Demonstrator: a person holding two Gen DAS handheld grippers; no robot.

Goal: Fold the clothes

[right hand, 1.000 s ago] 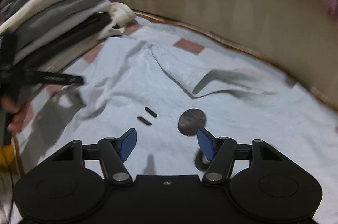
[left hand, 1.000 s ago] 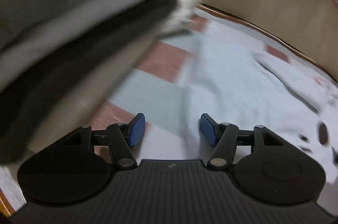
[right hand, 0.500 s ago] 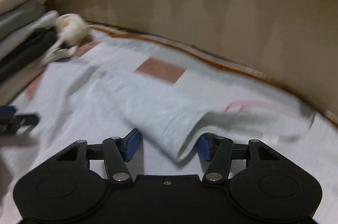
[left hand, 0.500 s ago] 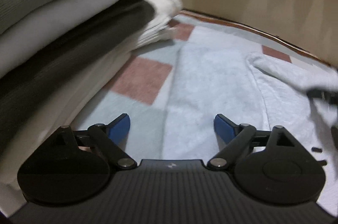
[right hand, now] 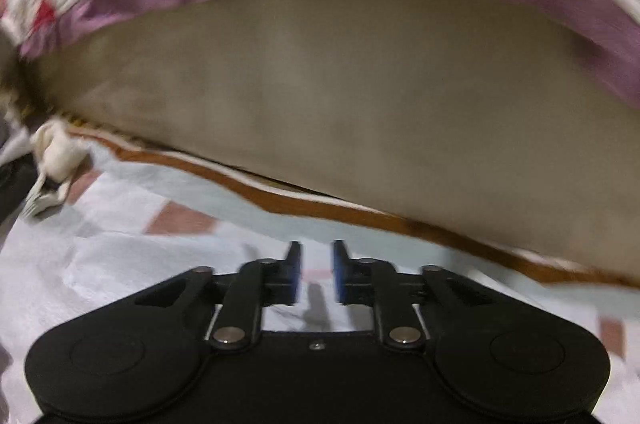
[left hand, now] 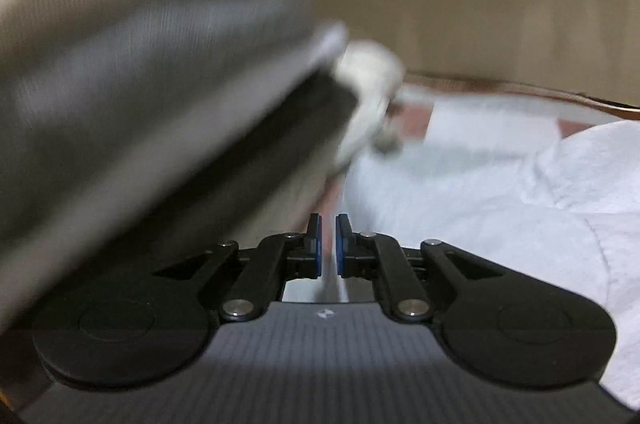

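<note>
Pinching your left hand-held gripper (left hand: 328, 244) nearly shut on the pale blue shirt's (left hand: 480, 216) edge for folding; right hand-held gripper (right hand: 316, 274), just narrowing, grips nothing visible; folded grey stack (left hand: 160, 84) at 10 o'clock.

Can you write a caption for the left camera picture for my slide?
Left gripper, its jaws just closed to a thin gap, beside a stack of folded clothes, with a pale blue garment spread on the bed.

We're looking down the left gripper (left hand: 328, 244) here, jaws just closing to a thin slit, and we can't tell if any cloth is caught in it. A blurry stack of folded clothes (left hand: 160, 84) is filling the left side. A white garment (left hand: 500, 200) is lying rumpled on the checked sheet (left hand: 416, 114) to the right.
</note>
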